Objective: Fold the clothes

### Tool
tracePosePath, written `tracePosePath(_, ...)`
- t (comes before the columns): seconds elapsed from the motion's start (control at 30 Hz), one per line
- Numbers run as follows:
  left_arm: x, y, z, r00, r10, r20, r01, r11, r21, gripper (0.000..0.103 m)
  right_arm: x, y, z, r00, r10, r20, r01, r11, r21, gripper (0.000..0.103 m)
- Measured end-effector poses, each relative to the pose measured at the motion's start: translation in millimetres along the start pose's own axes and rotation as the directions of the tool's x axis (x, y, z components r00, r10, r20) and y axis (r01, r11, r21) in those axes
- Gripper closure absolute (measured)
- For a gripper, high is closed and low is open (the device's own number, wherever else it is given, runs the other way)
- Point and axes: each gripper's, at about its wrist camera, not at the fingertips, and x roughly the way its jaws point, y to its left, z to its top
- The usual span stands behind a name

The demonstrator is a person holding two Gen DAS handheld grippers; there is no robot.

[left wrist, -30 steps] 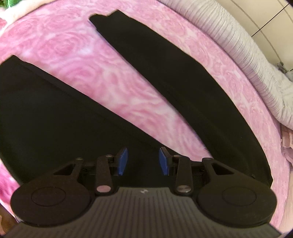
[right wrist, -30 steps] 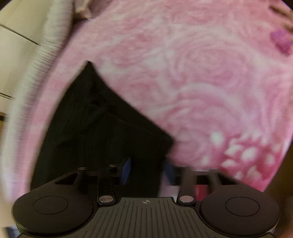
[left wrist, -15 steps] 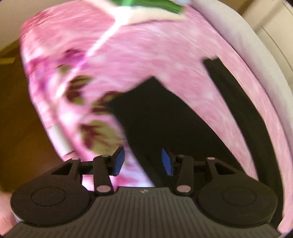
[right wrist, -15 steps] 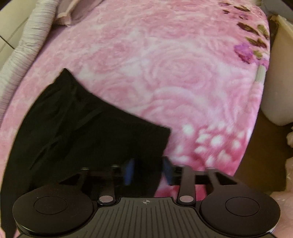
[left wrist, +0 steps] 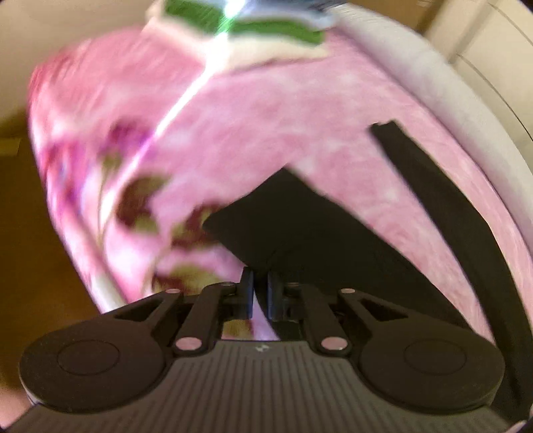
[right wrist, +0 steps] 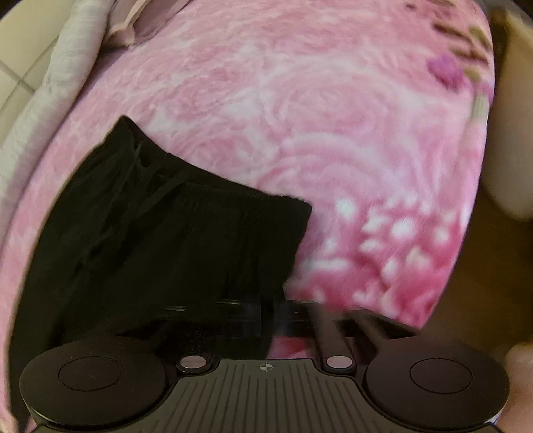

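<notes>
Black trousers [left wrist: 299, 226] lie spread on a pink rose-patterned blanket [left wrist: 253, 133], which serves as the landmark here.

Left wrist view: the left gripper [left wrist: 260, 289] sits at the near edge of the blanket, jaws drawn narrow with only a thin slit between them. The hem corner of one trouser leg reaches right down to the fingertips; the cloth appears pinched there, though blur makes the contact hard to confirm. The second leg [left wrist: 443, 206] runs as a long dark strip further across the blanket, toward a pale grey quilt [left wrist: 443, 96] along the far side. Pink blanket shows between the two legs. At the far end of the blanket, a blurred green-and-white cloth [left wrist: 253, 26]. The blanket's side drops off with dark floral print over a brown floor [left wrist: 30, 233]. This view shows the legs only, no waistband.

Right wrist view: the waistband end of the trousers [right wrist: 173, 226], gathered elastic and a drawstring visible, lies on the near left part of the blanket [right wrist: 299, 100]. The right gripper [right wrist: 276, 313] is at the waistband's near corner, but its fingers are smeared by motion and dark against dark cloth; cannot tell how wide they stand or whether they grip. The grey quilt [right wrist: 56, 83] borders the blanket's left edge. A fingertip [right wrist: 519, 359] shows at the lower right.
</notes>
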Motion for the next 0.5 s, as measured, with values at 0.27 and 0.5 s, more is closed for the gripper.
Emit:
tracePosePath(0.27, 17.8, -7.7, -18.3, 0.988, 0.149, -0.030, -0.141, 0.971, 0.192, 0.092, 1.1, -18.5, -6.6, 1.000, 0.013, -0.002, -0.013, 1.000, -0.014, 0.099)
tracePosePath(0.5, -29.1, -44.2, -42.6, 0.956, 0.293, 0.000, -0.290, 0.946, 0.144, 0.085, -34.4, 5.8, -1.6, 0.991, -0.089, 0.105, 0.118, 0.944, -0.309, 0.061)
